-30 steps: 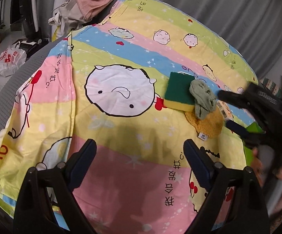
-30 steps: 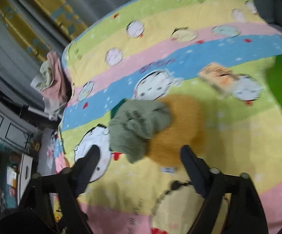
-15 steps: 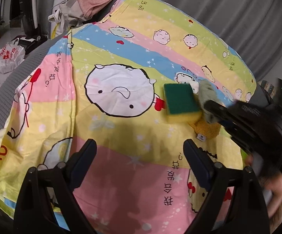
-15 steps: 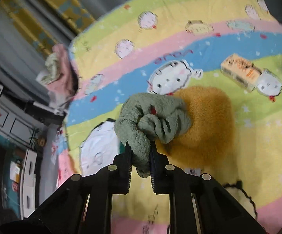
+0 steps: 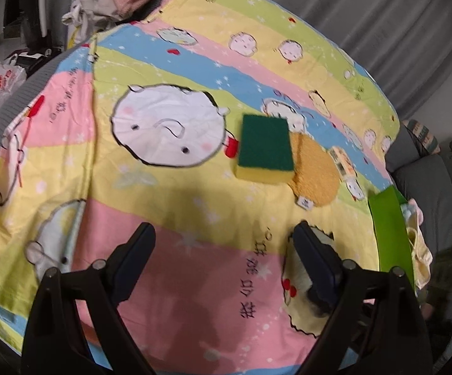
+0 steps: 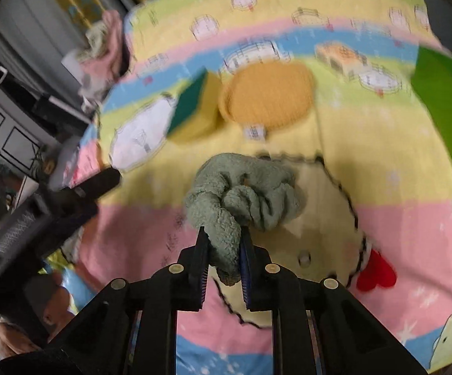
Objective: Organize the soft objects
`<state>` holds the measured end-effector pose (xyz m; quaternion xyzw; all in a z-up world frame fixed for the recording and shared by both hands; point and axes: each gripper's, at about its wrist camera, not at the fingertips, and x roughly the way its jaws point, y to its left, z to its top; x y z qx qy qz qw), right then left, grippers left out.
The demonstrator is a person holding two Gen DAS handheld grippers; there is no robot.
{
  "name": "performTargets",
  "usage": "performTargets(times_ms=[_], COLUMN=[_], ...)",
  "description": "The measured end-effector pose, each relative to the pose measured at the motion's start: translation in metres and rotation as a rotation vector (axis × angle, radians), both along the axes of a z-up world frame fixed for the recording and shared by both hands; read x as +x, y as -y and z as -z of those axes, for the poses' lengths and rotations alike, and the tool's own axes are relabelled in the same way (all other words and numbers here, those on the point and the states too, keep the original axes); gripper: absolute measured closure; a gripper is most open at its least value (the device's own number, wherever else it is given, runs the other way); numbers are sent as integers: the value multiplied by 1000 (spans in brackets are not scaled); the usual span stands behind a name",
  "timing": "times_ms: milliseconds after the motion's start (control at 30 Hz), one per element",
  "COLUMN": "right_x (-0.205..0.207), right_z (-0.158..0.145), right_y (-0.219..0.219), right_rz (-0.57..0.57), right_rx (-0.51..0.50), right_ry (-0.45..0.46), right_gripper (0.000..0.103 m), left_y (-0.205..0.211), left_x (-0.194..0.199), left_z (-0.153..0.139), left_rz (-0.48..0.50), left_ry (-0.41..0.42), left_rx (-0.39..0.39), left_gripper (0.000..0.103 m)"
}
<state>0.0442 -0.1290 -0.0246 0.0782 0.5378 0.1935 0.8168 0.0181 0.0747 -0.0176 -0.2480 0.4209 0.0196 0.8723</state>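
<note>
While right jaws pinch one green cloth (image 6: 241, 193), left jaws wide, empty: one sponge (image 5: 265, 148), one orange pad (image 5: 315, 172).

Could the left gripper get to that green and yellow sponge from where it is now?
Probably yes. The left gripper is open and empty, and only bare bedsheet lies between it and the sponge.

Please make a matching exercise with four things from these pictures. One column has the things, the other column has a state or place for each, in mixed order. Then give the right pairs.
Things
1. green cloth
2. sponge
3. orange pad
4. left gripper

States
A. lies flat on the sheet, white tag at its edge
B. open, nothing between the fingers
C. pinched in the right gripper
D. green on top, yellow below

Pairs: 1-C, 2-D, 3-A, 4-B
</note>
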Motion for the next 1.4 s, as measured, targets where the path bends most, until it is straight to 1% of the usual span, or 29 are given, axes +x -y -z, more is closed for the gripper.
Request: performTargets(times_ms=[33, 67, 133, 167, 200, 233, 300, 367, 467, 533, 633, 733, 767, 800, 867, 900, 933, 967, 1000, 1100, 1167, 1267, 1400], right_x=[2, 3, 5, 6, 7, 8, 10, 15, 23, 29, 36, 43, 45, 47, 48, 48, 49, 50, 51, 51, 50, 45, 39], right_z=[5, 7, 6, 4, 1, -3, -10, -14, -10, -7, 0, 12, 16, 20, 22, 22, 24, 27, 29, 31, 28, 14, -16], right_y=[5, 9, 20, 25, 31, 38, 49, 62, 67, 62, 44, 30, 27, 26, 24, 22, 20, 17, 15, 20, 24, 34, 61], right_rz=[9, 15, 24, 30, 34, 37, 57, 88, 86, 69, 39, 22, 22, 21, 19, 13, 3, -10, -16, 3, -1, 11, 62], right_rx=[7, 19, 40, 52, 68, 85, 106, 150, 224, 244, 224, 197, 198, 199, 197, 196, 201, 213, 220, 256, 284, 291, 351], right_ry=[-34, -51, -74, -76, -74, -63, -42, -34, -51, -58, -49, -72, -86, -96, -86, -80, -86, -100, -107, -100, -96, -49, 37], right_gripper=[86, 82, 66, 48, 35, 32, 31, 30, 30, 30, 30, 30, 31, 35, 40, 44, 47, 55, 63, 73, 75, 75, 75], left_y=[4, 7, 16, 20, 24, 27, 34, 38, 48, 58, 70, 78, 80, 81, 83, 84, 85, 87, 87, 93, 101, 115, 140], left_x=[0, 0, 1, 2, 2, 3, 4, 4, 4, 5, 5, 6, 6, 7, 8, 9, 10, 12, 15, 21, 21, 22, 22], left_z=[1, 2, 5, 6, 8, 10, 13, 16, 20, 24, 31, 33, 33, 34, 35, 36, 36, 36, 36, 36, 32, 21, -11], left_rz=[14, 29, 66, 85, 107, 125, 155, 159, 197, 237, 271, 273, 276, 277, 281, 279, 279, 279, 281, 301, 317, 352, 385], left_ry=[-3, -6, -15, -18, -25, -29, -36, -47, -68, -85, -108, -103, -98, -95, -88, -83, -78, -72, -70, -75, -61, -24, 82], left_rx=[-2, -3, -7, -15, -24, -32, -44, -43, -54, -66, -65, -22, -14, -13, -7, 5, 15, 26, 31, 41, 71, 105, 140], left_gripper=[16, 17, 20, 20, 21, 21, 22, 23, 27, 30, 30, 30, 31, 32, 45, 49, 56, 64, 66, 72, 77, 79, 80])
